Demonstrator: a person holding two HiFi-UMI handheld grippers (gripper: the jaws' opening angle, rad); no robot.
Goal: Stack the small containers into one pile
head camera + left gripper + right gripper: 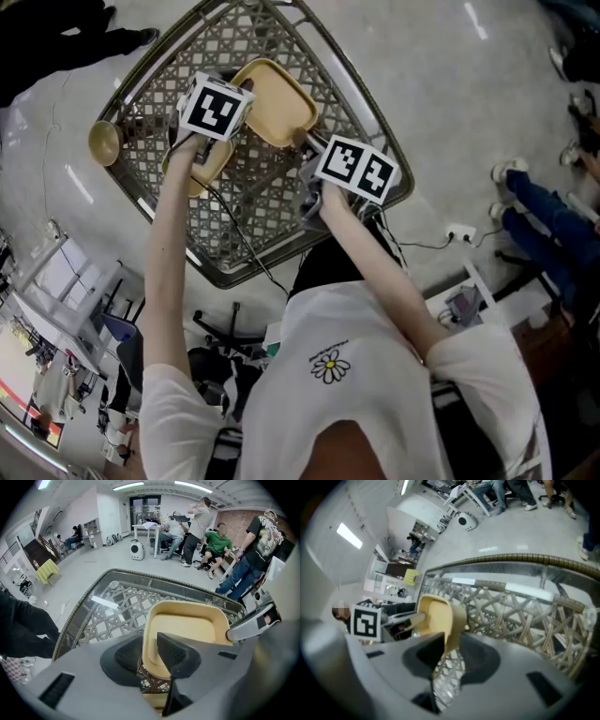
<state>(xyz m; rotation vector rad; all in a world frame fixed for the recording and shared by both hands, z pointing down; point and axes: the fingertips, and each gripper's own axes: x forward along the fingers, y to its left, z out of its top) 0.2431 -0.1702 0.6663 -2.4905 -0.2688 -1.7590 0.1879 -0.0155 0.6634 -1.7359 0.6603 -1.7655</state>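
Note:
A tan square container (pixel 274 98) sits on the wicker table (pixel 272 220). My left gripper (pixel 202 141) comes at it from the left, and in the left gripper view its jaws (pixel 150 656) pinch the near wall of the container (pixel 187 630). My right gripper (pixel 314 150) holds the container's lower right corner. In the right gripper view the container's rim (pixel 440 616) fills the gap between the right gripper's jaws (pixel 447 648). A second tan container (pixel 214 167) lies under my left hand. A small round tan bowl (pixel 105 142) sits at the table's left edge.
The table's top is glass over wicker lattice (pixel 122 606), with a raised rim. Several people (pixel 206 531) stand and sit in the room beyond it. A power strip (pixel 459 232) and someone's feet (pixel 511 173) are on the floor to the right.

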